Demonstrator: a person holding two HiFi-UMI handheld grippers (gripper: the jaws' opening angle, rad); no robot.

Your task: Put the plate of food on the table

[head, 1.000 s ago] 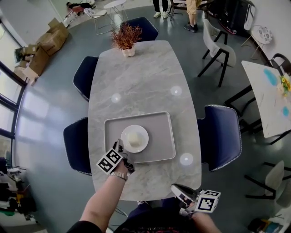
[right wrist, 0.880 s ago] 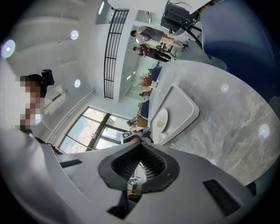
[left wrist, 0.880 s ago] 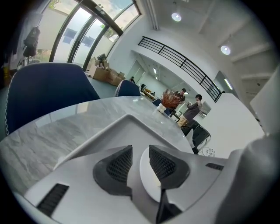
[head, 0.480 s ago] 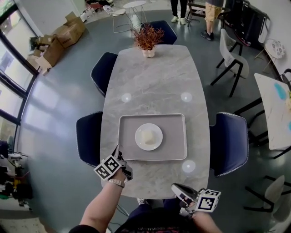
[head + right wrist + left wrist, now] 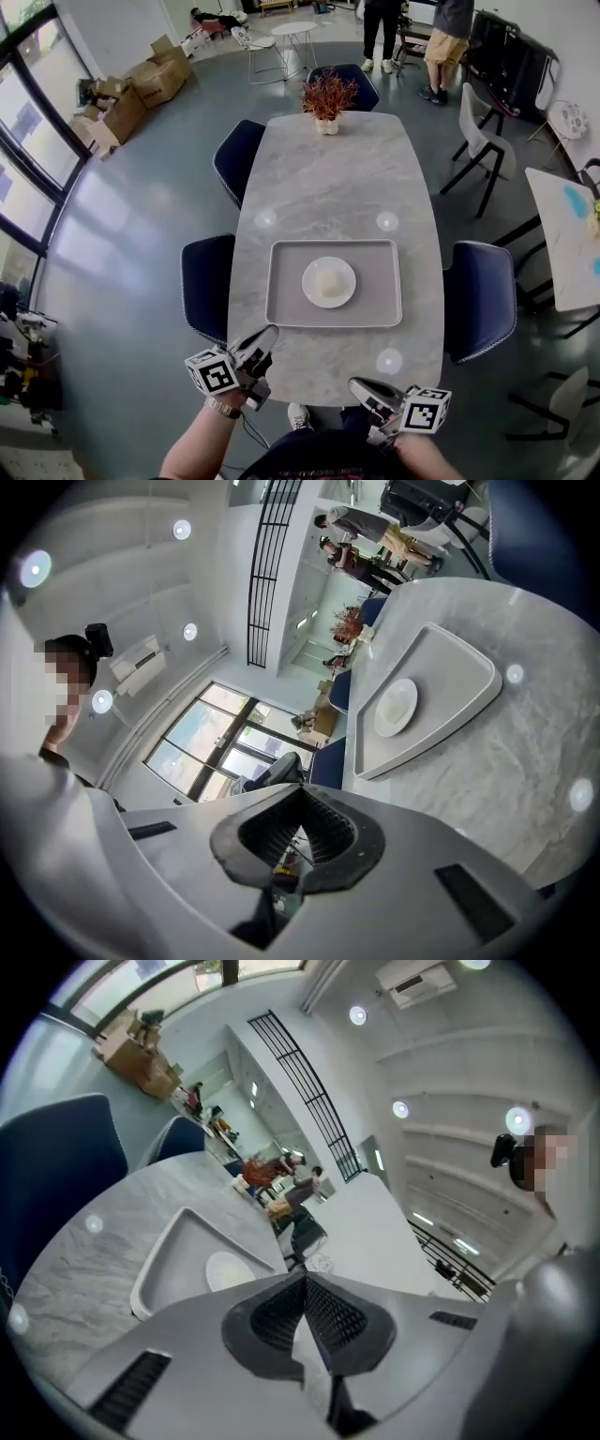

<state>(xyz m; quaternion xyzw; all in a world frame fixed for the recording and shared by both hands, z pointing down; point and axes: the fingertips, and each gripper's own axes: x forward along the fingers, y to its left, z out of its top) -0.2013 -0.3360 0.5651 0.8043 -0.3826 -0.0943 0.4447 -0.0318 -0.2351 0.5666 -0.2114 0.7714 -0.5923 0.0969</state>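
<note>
A white plate with a pale lump of food rests in the middle of a grey tray on the marble table. My left gripper hovers at the table's near left edge, well short of the tray. Its jaws are closing the last bit and meet with nothing between them. My right gripper hangs below the near edge, shut and empty. In the left gripper view the gripper points over the tray and plate. From the right gripper, its own view shows the plate on the tray.
Dark blue chairs flank the table. A potted reddish plant stands at its far end. People stand beyond it. Cardboard boxes lie at the far left, and another table is to the right.
My left gripper has drawn back from beside the plate at the tray's near edge to the table's near edge. The right gripper has stayed put.
</note>
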